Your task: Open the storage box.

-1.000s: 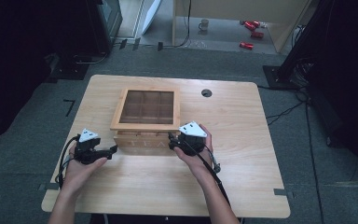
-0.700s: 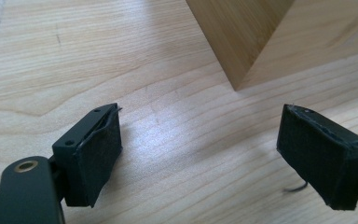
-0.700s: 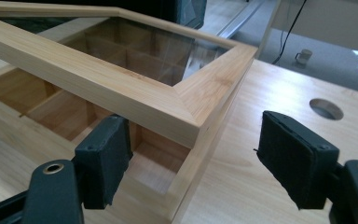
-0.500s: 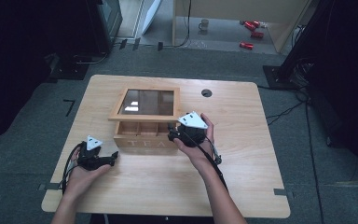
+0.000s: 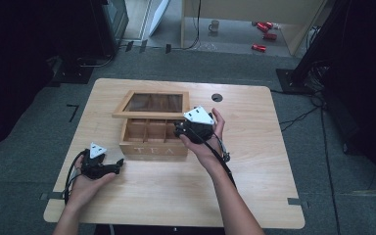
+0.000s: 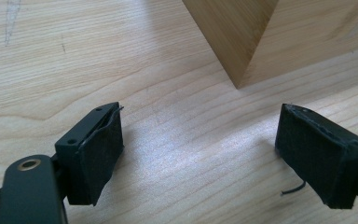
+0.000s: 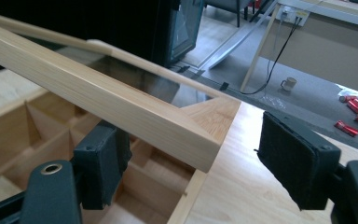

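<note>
1. Wooden table [image 5: 254, 186], round cable hole [image 5: 217, 97] near its far edge.
2. White mug [image 5: 215, 25] on floor beyond.
3. Red cans [image 5: 263, 35] scattered nearby.
4. Black cable [image 5: 196, 29] down desk panel.

- The tea box [image 5: 152, 138] stands on the worktop [image 5: 254, 166], left of its middle and toward the far half.
- Its lid [image 5: 151, 104] is raised at the front and tilts over the open compartments [image 5: 149, 129], hinged along the far side.
- The right claw [image 5: 178, 129] sits at the box's near right corner, under the lid's front edge; in the right gripper view one jaw is inside the box, the other outside it.
- The left claw [image 5: 120, 164] rests on the worktop, near and to the left of the box's front left corner [image 6: 240, 70], apart from it.
- A round hole [image 5: 217, 97] lies in the worktop behind and right of the box.
- On the floor beyond the worktop stand a mug [image 5: 215, 25] and, to its right, several cans [image 5: 264, 34].
</note>
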The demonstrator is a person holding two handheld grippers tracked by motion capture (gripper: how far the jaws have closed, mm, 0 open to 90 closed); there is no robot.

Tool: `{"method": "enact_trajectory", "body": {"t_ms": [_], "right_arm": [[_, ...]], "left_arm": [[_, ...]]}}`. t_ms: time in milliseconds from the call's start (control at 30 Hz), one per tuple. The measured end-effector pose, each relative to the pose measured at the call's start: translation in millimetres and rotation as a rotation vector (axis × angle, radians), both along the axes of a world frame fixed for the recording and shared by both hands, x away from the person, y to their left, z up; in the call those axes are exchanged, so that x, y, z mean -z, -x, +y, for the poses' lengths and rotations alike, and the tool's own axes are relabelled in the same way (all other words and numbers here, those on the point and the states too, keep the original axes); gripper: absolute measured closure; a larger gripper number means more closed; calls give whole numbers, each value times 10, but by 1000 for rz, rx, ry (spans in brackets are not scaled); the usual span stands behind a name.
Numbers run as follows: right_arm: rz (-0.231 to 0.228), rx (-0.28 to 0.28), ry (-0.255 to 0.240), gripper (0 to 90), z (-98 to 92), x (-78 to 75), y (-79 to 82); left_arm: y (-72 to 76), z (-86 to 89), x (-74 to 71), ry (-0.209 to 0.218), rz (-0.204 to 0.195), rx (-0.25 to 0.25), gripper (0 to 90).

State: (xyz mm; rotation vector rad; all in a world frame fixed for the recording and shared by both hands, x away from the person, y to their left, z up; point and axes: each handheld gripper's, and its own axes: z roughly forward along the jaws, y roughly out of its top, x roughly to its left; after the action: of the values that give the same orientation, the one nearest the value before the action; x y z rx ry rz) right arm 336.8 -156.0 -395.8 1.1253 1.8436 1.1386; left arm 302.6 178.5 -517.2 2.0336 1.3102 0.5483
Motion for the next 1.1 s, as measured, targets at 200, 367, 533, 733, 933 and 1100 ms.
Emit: {"method": "enact_trajectory", "body": {"t_ms": [200,367,533,733,933,1100], "right_arm": [[-45,-10,11,282,12,-82,-88],[-59,-39,5,323,20,-104,-161],[-84,-50,-36,366,4,-143,-232],[-103,-57,-38,378,-9,-202,-339],[-107,-56,-35,405,-20,-243,-448],[-104,-63,-33,432,-43,-224,-527]], "left_arm": [[0,3,0,2,-2,0,159],[0,4,0,3,-2,0,161],[0,3,0,2,-1,0,161],[0,5,-1,6,-1,5,162],[-1,8,-1,10,0,8,162],[-3,7,-1,11,0,9,162]]}}
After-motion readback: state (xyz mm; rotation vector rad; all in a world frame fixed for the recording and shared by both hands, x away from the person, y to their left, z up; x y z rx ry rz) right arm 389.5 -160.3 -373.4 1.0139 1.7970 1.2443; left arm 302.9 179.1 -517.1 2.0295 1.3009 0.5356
